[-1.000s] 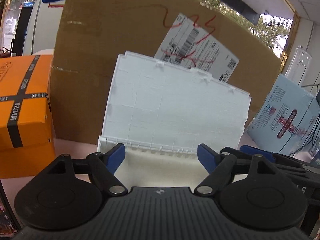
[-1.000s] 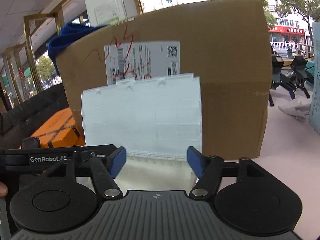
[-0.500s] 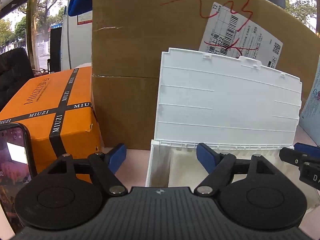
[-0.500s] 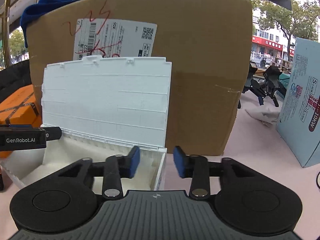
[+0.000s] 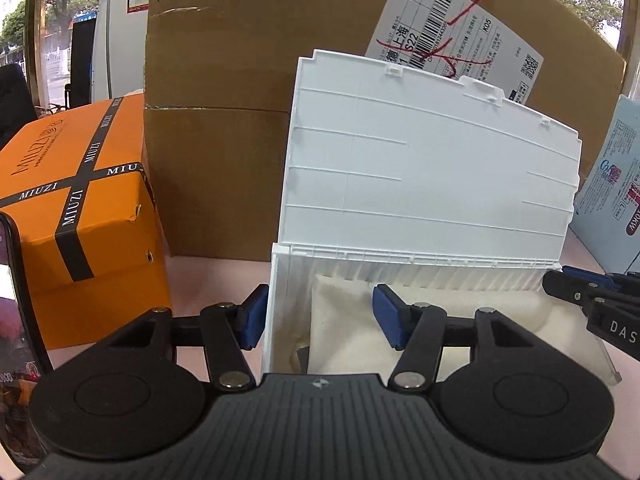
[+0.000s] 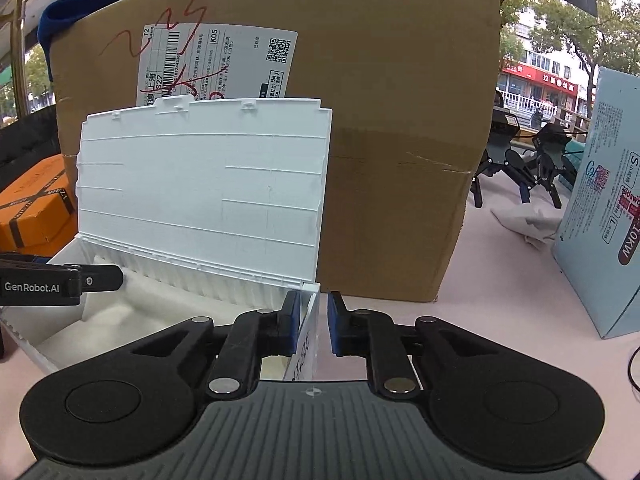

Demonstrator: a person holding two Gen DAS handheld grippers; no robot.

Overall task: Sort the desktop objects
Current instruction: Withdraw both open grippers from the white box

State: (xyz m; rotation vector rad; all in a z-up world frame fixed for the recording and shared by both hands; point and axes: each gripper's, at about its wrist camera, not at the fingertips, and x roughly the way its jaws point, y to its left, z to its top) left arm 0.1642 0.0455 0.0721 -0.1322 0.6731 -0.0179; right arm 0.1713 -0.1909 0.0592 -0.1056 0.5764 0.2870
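The white storage box (image 5: 432, 184) stands open on the pink desk (image 6: 500, 320) against the cardboard carton (image 6: 400, 128), holding only cream padding. Left claw (image 5: 316, 316) straddles its left wall, spread wide; right claw (image 6: 313, 322) nearly closed on its right wall. No sorted items show.

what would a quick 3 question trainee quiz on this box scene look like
1. True or false: the white box has its lid up.
2. Which claw straddles the box's side wall with the narrower gap: A left claw, B right claw?
3. Fill in: the box left of the cardboard carton is coloured ____.

Key: 1 true; 2 B; 3 orange.
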